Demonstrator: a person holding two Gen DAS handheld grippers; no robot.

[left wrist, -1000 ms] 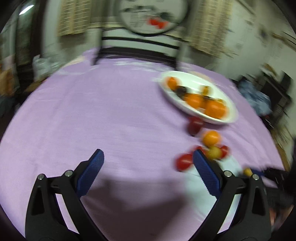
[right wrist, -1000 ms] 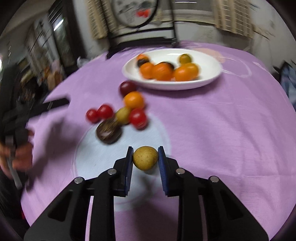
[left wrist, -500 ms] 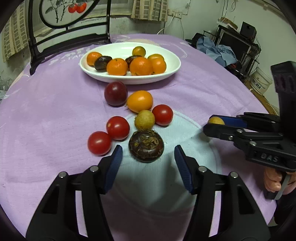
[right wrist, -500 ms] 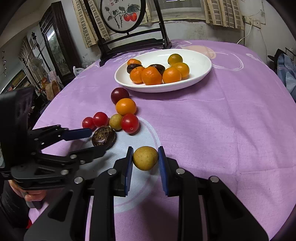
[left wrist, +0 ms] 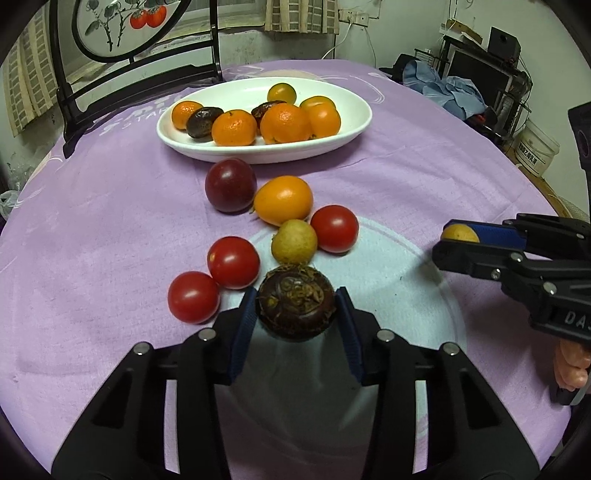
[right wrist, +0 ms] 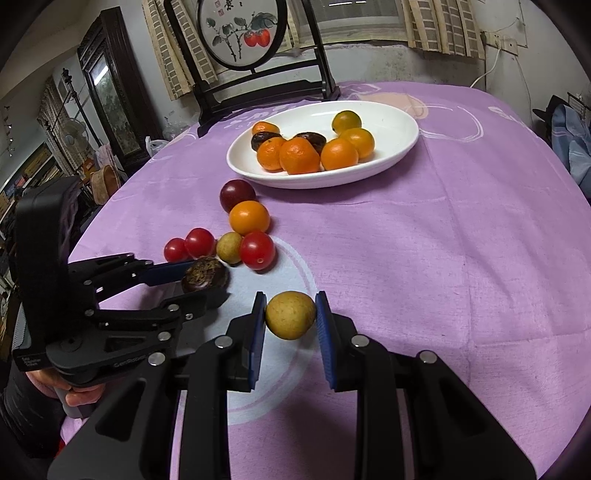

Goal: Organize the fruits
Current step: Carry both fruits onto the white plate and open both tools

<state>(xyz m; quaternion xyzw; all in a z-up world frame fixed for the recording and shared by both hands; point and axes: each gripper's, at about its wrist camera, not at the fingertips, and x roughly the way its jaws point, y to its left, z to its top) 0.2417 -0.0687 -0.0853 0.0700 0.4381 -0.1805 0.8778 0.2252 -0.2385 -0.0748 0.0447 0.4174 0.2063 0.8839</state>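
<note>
Dark fruit: a round, rough, brown-purple mangosteen [left wrist: 295, 308] sits low in the middle of the left view, on the pale patch of the table [left wrist: 110, 206].
Left tongs [left wrist: 295, 314]: they have just been closing, and the blue ridged pads now press both sides of the mangosteen.
Right tongs [right wrist: 290, 315]: shut tight on a small, smooth yellow fruit [right wrist: 290, 314].
Loose fruit: shiny red tomatoes [left wrist: 233, 262] lie just above.
White dish [left wrist: 354, 125]: oval, smooth, holds bumpy oranges, upper middle.
Cloth: soft purple.

A dark wooden chair [right wrist: 258, 85] with a round painted panel stands behind the purple-clothed table [right wrist: 461, 240]. Checked curtains [right wrist: 439, 29] hang behind it.
</note>
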